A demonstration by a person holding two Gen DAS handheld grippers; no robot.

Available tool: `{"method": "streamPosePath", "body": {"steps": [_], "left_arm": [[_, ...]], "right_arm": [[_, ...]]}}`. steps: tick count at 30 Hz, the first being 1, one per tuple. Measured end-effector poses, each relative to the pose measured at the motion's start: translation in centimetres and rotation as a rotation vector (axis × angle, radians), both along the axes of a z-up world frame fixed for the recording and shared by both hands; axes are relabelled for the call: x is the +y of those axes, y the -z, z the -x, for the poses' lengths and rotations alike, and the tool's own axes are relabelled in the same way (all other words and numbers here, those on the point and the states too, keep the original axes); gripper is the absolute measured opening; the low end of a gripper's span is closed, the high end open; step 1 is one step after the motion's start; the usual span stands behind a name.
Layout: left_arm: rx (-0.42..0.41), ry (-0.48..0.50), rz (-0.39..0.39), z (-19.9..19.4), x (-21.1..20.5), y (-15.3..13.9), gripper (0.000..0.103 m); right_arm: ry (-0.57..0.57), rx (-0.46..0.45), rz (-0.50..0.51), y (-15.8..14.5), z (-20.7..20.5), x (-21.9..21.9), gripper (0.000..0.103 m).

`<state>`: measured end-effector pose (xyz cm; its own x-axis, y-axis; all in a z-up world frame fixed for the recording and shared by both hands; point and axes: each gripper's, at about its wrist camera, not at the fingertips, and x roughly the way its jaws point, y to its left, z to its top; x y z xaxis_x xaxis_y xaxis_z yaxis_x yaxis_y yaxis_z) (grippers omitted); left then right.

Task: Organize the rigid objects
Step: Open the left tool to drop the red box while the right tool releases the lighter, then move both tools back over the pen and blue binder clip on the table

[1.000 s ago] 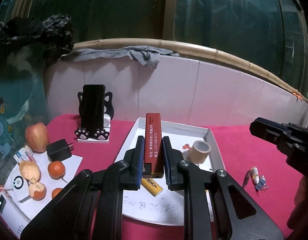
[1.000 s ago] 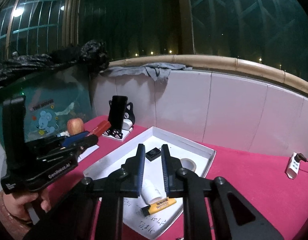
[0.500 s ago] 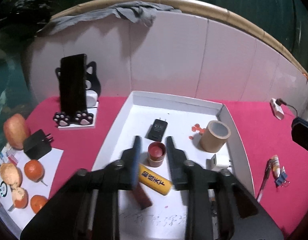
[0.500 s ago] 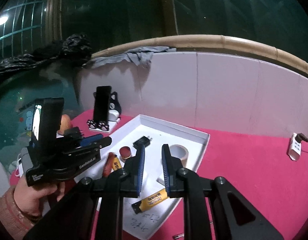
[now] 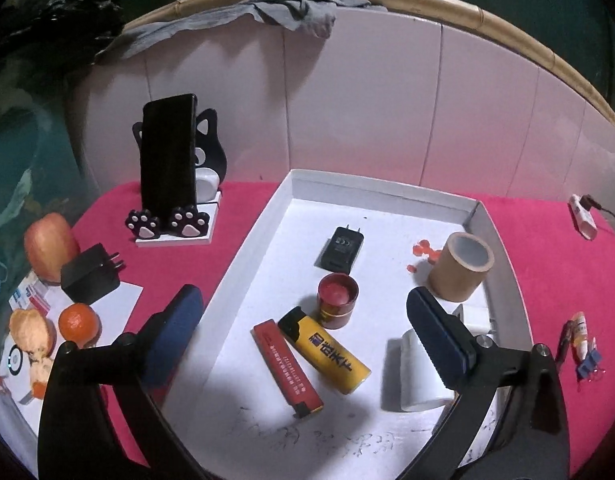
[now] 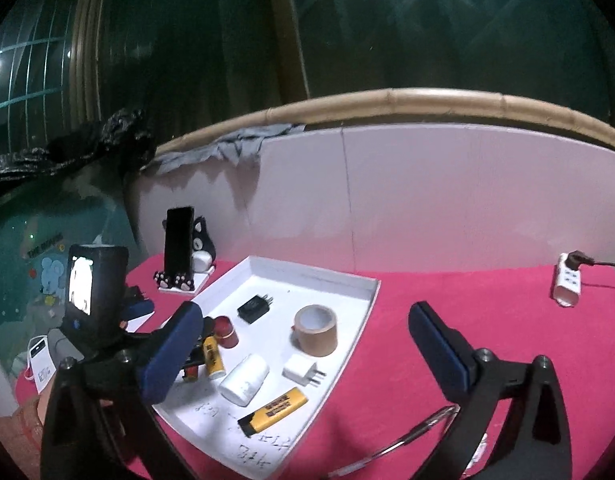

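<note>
Both grippers are spread wide and empty: the left gripper (image 5: 303, 316) hangs over the shallow white cardboard tray (image 5: 263, 216), the right gripper (image 6: 307, 332) over its right edge. Nearest lies the flat red lighter (image 5: 287, 368), touching the yellow lighter (image 5: 327, 350). Lowering carelessly could, I judge, knock the small red round tin (image 5: 337, 298) just beyond or topple the brown tape roll (image 5: 459, 266) farther right.

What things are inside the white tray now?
In the tray: black charger, tape roll, red jar, two yellow lighters, red lighter, white bottle, white plug. The left gripper covers part of the floor.
</note>
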<state>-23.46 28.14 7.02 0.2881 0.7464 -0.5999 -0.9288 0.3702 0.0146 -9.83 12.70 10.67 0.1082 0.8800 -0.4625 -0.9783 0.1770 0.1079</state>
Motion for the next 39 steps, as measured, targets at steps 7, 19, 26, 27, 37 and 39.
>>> {"method": "streamPosePath", "body": {"steps": [7,19,26,27,37,39], "left_arm": [[-0.057,0.057,-0.029,-0.6,-2.7,-1.3,0.103],[-0.032,0.443,-0.047,-8.7,-9.8,-1.5,0.103],[-0.006,0.513,0.011,-11.1,-11.5,-0.3,0.103],[-0.003,0.512,0.015,-11.2,-11.6,-0.1,0.103],[-0.012,0.483,0.042,-10.8,-11.4,0.0,0.103],[-0.01,0.487,0.046,-10.8,-11.4,0.1,0.103]], "right_arm": [[0.069,0.005,-0.088,-2.0,-2.2,-3.7,0.103],[0.237,0.104,-0.084,-0.5,-9.2,-9.1,0.103],[0.223,0.054,0.184,4.5,-10.1,-7.9,0.103],[0.214,0.05,0.22,5.3,-10.1,-7.6,0.103],[0.188,-0.094,0.464,11.2,-9.0,-3.2,0.103],[0.206,-0.121,0.498,11.6,-9.5,-3.9,0.103]]}}
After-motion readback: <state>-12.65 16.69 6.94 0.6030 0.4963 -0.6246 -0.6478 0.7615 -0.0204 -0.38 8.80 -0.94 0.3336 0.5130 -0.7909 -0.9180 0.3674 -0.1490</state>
